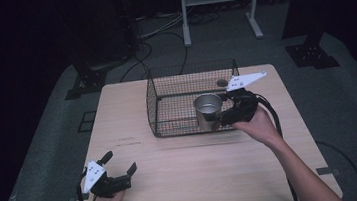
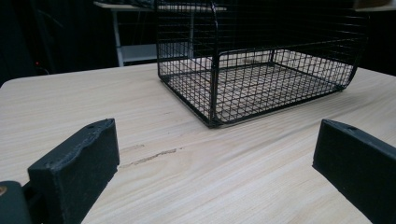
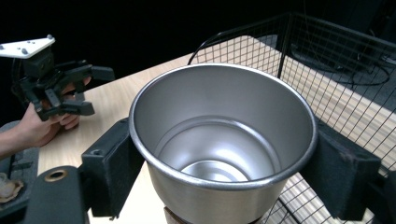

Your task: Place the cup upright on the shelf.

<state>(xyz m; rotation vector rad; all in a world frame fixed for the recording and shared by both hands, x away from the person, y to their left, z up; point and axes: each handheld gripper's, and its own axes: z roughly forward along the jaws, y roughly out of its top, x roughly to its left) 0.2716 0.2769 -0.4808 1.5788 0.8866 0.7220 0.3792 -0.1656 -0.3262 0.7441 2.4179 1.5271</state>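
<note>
On the pale wooden surface (image 1: 188, 165) stood a black wire basket (image 1: 166, 99), set toward twelve o'clock of the middle in the high view, with one long side open toward the person. A shiny metal cup (image 1: 208, 108) stood upright at the basket's near edge, around its five o'clock corner. The right gripper (image 1: 220, 120) reached in from four o'clock, its fingers pinching the cup by the wall on both sides; the hand (image 1: 259, 127) behind it gripped the handle, and the grey plate (image 1: 246, 80) rode above.

The right gripper view looked down into the cup (image 3: 219, 144): it was empty, its bright bottom plain to see, with one black finger (image 3: 112, 161) pressed against the wall at nine o'clock and the other at three o'clock. Basket mesh (image 3: 327, 79) ran behind and to the right. Far off at ten o'clock the left gripper (image 3: 91, 91) showed in its hand (image 3: 39, 126).

The left gripper (image 1: 120, 163) rested near the surface's seven o'clock corner in the high view, well apart from the basket, its fingers spread wide and holding nothing. The left gripper view gave the low angle: both fingers (image 2: 77, 163) far apart above bare wood, a faint scuff (image 2: 149, 157) between them, and the basket (image 2: 257, 60) ahead at twelve o'clock. From there I could not make out the cup.
</note>
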